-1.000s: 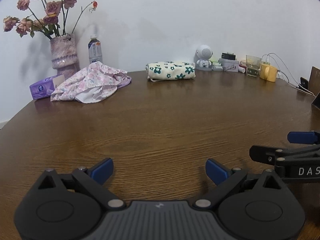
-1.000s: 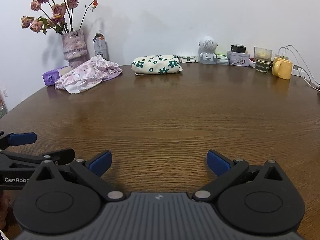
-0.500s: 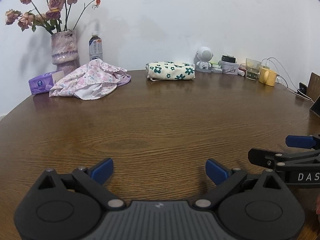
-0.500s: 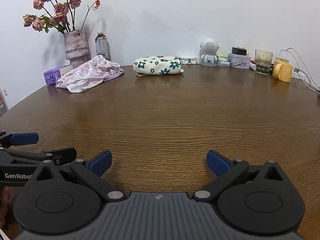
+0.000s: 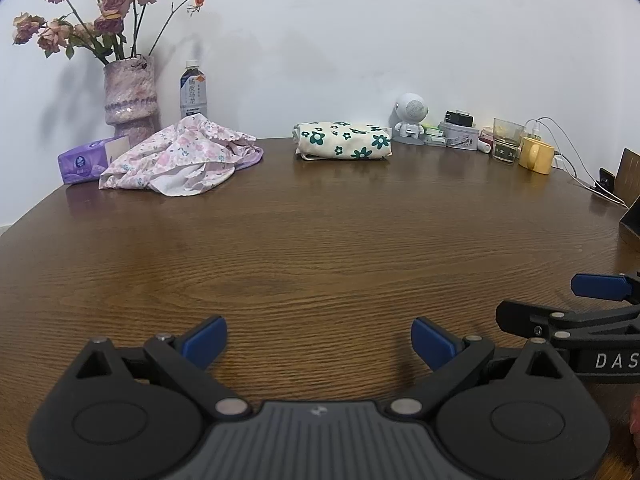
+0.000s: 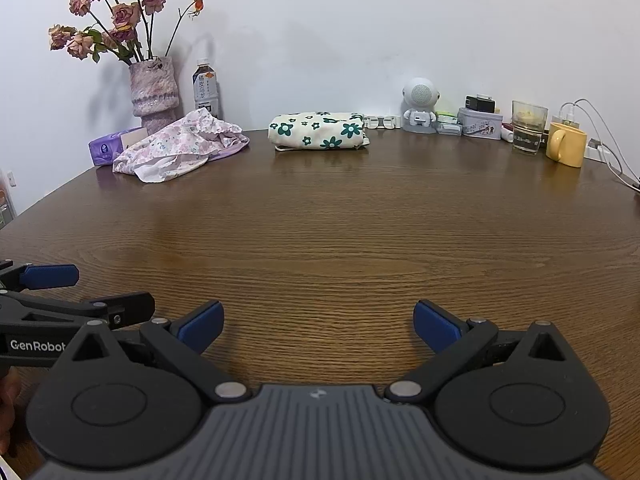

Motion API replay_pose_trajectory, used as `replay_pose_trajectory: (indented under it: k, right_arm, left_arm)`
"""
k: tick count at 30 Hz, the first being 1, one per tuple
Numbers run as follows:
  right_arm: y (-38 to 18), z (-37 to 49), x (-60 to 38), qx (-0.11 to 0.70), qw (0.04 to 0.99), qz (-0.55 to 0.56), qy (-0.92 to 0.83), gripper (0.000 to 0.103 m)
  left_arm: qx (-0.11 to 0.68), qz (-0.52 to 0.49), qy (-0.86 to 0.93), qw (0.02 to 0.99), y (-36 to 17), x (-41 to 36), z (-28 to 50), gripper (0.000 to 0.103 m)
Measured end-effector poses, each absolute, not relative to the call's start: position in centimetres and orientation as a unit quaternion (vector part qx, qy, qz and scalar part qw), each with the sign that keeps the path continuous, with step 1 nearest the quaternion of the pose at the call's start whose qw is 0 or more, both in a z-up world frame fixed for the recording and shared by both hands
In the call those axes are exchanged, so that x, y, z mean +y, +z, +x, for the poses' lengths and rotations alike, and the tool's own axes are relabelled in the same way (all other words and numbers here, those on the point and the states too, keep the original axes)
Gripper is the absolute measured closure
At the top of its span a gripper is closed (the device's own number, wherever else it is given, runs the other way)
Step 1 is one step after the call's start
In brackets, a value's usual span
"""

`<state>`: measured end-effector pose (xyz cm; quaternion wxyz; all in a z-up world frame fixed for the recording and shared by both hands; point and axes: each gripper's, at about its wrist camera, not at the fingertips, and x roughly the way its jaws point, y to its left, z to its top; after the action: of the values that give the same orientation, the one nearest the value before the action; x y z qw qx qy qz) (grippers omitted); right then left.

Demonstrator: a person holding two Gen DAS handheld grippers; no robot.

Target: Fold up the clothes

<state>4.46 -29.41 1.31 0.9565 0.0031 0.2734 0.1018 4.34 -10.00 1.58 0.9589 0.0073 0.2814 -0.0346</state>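
Note:
A crumpled pink floral garment (image 5: 180, 160) (image 6: 182, 148) lies in a heap at the far left of the brown wooden table (image 5: 320, 248). A cream garment with green flowers (image 5: 344, 145) (image 6: 320, 130) sits folded at the far middle. My left gripper (image 5: 319, 342) hovers open over bare wood near the front edge, holding nothing. My right gripper (image 6: 318, 326) is open and empty too, close beside it. Each gripper shows at the edge of the other's view.
Along the back wall stand a vase of dried roses (image 5: 129, 98), a drink bottle (image 5: 193, 90), a purple tissue pack (image 5: 86, 162), a white robot speaker (image 5: 410, 118), a tin, a glass (image 6: 528, 126), a yellow mug (image 6: 566, 144) and cables at the right.
Both grippers have tilted slightly, so the far objects sit a little lower in each view. Their jaws stay open and nothing on the table has moved.

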Motion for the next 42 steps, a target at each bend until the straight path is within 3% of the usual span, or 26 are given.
replay_pose_trajectory:
  k: [42]
  right_arm:
    - [1.46,4.44,-29.59,0.273,0.957,0.005,0.102,0.000]
  left_arm:
    - [0.281,0.007,-0.033,0.959,1.63,-10.31,4.12,0.004]
